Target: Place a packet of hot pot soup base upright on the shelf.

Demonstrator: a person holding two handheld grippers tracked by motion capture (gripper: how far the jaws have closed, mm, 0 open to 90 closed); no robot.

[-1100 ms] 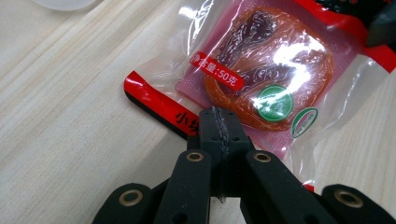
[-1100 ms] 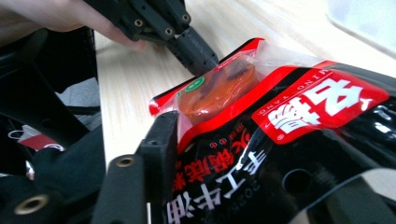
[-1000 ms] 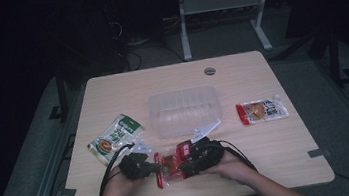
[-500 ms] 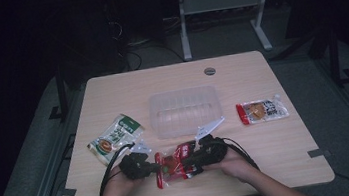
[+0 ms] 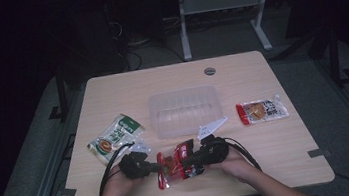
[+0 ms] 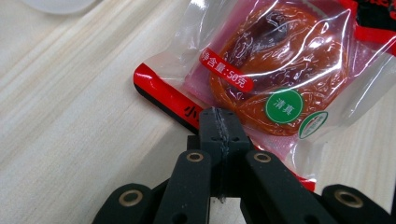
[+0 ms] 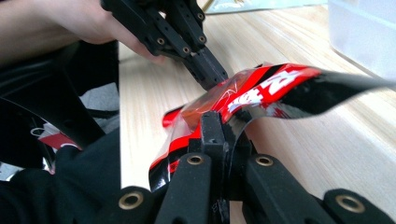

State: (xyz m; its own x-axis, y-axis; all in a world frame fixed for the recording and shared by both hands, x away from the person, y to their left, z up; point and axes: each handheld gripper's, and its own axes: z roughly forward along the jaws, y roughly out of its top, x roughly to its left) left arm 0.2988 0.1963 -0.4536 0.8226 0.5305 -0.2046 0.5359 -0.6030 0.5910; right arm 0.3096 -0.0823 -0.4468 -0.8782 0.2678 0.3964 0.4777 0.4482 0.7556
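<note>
At the left of the pale wooden bench (image 5: 240, 75) lies a green and white snack packet (image 5: 115, 138), flat and just beyond the person's left hand (image 5: 117, 184). That hand holds the left gripper (image 5: 157, 168), whose black jaws are pressed together on the red-banded edge of a clear and red plastic snack pouch (image 5: 176, 163); in the left gripper view the jaws meet on the pouch's sealed strip (image 6: 177, 102), with the orange-brown food inside showing through the clear film just past them. The pouch sits near the front edge of the bench, between the two grippers and in front of a clear ribbed plastic tub (image 5: 184, 109) that stands at mid-bench. From the other side the right gripper (image 5: 186, 163), held in the person's right hand (image 5: 236, 163), is clamped on the opposite edge of the same pouch; in the right gripper view the pouch (image 7: 261, 88) bends up off the wood between the two grips, and the left gripper's jaws pinch its far edge. Farther right, well apart from the hands, a second clear and red snack pouch (image 5: 262, 111) lies flat on the bench.
</note>
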